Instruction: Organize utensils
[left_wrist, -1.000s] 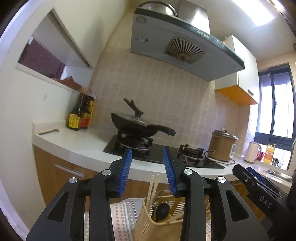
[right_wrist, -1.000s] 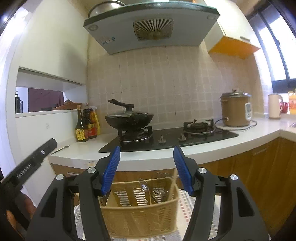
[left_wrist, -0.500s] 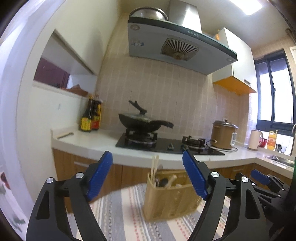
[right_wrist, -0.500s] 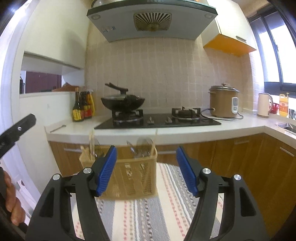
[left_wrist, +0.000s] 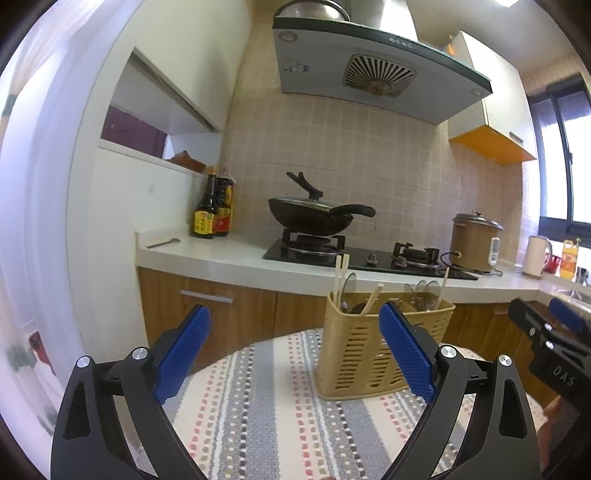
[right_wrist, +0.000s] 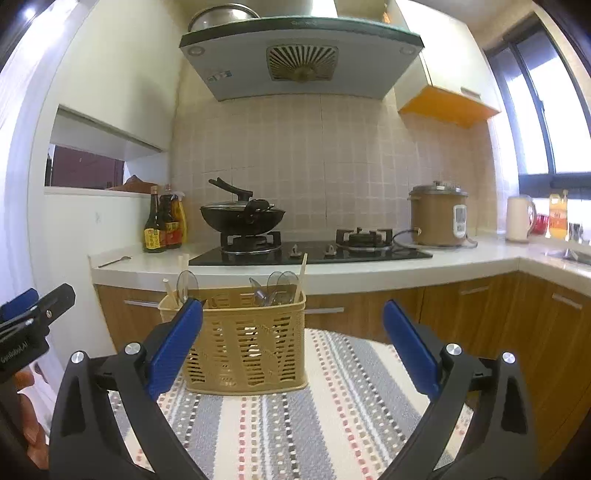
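Observation:
A tan slotted utensil basket (left_wrist: 362, 354) (right_wrist: 243, 347) stands on a striped cloth-covered table (left_wrist: 266, 417) (right_wrist: 332, 417). It holds wooden chopsticks (left_wrist: 340, 275) (right_wrist: 300, 277) and several spoons (right_wrist: 282, 282) (left_wrist: 424, 288), upright. My left gripper (left_wrist: 293, 354) hovers above the cloth, its blue-padded jaws opening wide with nothing between them; the basket is ahead to its right. My right gripper (right_wrist: 293, 349) is likewise opening, empty, with the basket ahead to its left. Each gripper shows at the edge of the other's view.
Behind the table runs a white counter (right_wrist: 406, 266) with a gas hob, a black wok (left_wrist: 310, 216) (right_wrist: 242, 218), sauce bottles (left_wrist: 214, 214) (right_wrist: 164, 229), a rice cooker (right_wrist: 439, 216) and a kettle (right_wrist: 519, 218). Wooden cabinets stand below it. A hand (right_wrist: 26, 417) shows at the lower left.
Both grippers pulled back from the basket and sank, so the basket now stands farther off on the cloth. Both pairs of jaws spread from narrow to wide.

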